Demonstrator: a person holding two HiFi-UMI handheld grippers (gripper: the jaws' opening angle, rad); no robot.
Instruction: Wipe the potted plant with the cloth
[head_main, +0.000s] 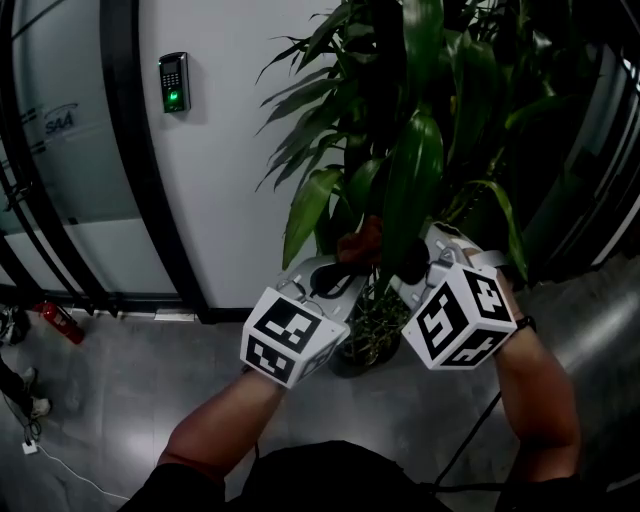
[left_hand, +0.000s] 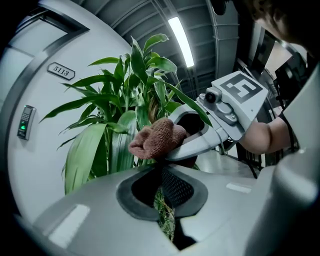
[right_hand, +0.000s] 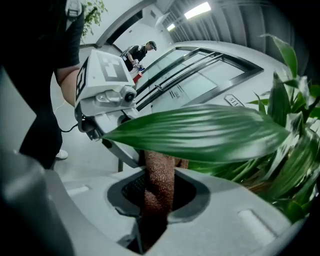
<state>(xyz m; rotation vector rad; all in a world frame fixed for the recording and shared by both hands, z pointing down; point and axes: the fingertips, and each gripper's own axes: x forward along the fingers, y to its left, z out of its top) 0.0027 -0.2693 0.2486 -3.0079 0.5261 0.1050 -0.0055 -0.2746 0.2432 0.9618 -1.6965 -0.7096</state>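
The bunched brown knit cloth sits among the broad drooping green leaves of the upright potted plant.

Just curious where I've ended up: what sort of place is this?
Probably an office building corridor: a door access reader with a green light, a numbered room plate, and black-framed glass doors beside a potted plant.

1. The right gripper has its jaws clamped on an upright brown cloth.
2. A broad leaf crosses the view and hides the cloth's top.
3. The left gripper reaches in from upper left.
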